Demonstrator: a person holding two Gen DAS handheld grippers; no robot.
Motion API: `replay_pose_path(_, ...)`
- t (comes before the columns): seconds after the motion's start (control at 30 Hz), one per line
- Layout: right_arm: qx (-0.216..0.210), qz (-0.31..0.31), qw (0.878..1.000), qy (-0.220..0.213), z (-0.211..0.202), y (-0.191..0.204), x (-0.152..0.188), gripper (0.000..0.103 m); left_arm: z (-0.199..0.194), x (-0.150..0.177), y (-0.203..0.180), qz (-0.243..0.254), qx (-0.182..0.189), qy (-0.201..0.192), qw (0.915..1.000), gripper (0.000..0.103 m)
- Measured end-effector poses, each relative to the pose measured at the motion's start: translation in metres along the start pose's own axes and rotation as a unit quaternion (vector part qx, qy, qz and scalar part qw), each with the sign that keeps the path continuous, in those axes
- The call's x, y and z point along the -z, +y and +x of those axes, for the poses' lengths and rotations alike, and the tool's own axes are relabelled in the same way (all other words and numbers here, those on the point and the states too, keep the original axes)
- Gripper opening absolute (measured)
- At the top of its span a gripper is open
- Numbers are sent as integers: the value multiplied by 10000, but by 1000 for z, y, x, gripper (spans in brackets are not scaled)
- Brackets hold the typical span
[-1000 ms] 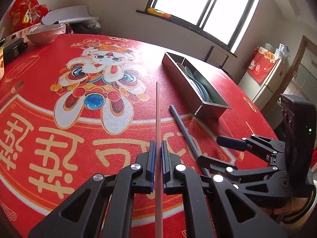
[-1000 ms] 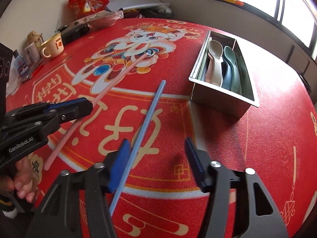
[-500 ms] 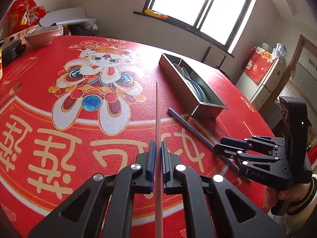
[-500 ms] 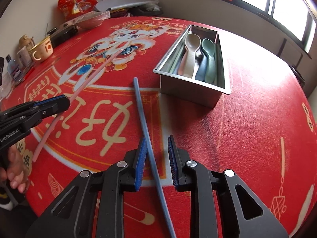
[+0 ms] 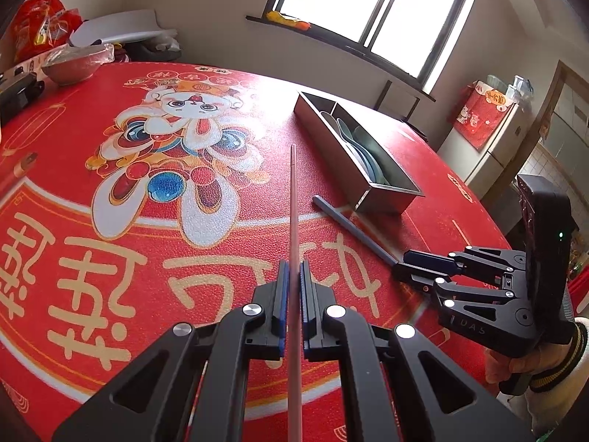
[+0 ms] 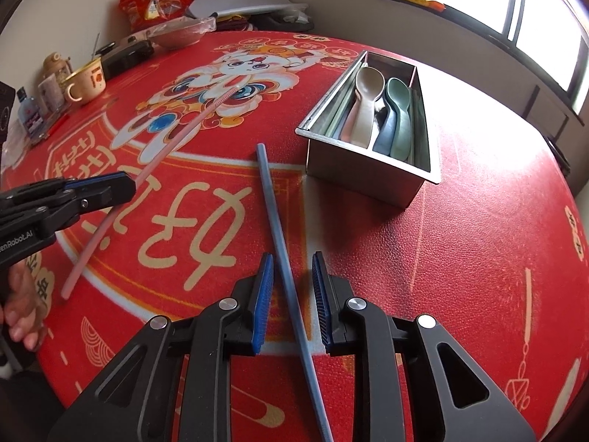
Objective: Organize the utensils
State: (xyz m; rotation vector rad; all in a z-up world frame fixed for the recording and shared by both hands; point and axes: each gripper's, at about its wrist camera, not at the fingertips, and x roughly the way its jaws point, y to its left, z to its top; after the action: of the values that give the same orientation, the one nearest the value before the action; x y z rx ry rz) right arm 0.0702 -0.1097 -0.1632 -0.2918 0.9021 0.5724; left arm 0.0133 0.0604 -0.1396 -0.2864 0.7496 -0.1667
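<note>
My left gripper [image 5: 292, 269] is shut on a pink chopstick [image 5: 294, 199], held above the red tablecloth and pointing forward; it also shows in the right wrist view [image 6: 162, 154]. A blue chopstick [image 6: 279, 235] lies on the cloth, also seen in the left wrist view [image 5: 349, 228]. My right gripper [image 6: 292, 269] straddles it with the jaws apart, a gap on each side of the stick. A steel utensil box [image 6: 368, 169] holds several spoons [image 6: 362, 107] ahead right; it also shows in the left wrist view [image 5: 331, 140].
A round table with a red printed cloth [image 5: 147, 191]. At the far left edge stand a mug [image 6: 86, 81], small bottles [image 6: 29, 114], a covered bowl [image 6: 176, 35] and snack bags [image 6: 154, 2]. The table edge curves close on the right.
The right gripper turned over the blue chopstick, narrowed around it half a second ago, and now stands wider apart. The left gripper keeps holding the pink chopstick.
</note>
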Motion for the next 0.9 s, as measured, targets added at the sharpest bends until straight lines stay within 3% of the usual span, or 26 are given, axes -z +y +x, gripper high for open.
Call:
replay_pose_path(0.33,100,-82,9999,-109,-1,4,2,20,1,0,-1,6,-46,15,10000,6)
replay_pose_path(0.43,15,-192,9997,-137,-1,9,2,7,1,0,-1,4,-46,11,10000,6)
replay_pose_path(0.53,31,-266,9995,-158,-1,11,2,6,1,0,1,-25,-36,-8,10000,6)
replay_pose_path(0.9,-824,77,9959,-371,-20,7,-7,6,-2,0,9,-242,65,-66,9997,6)
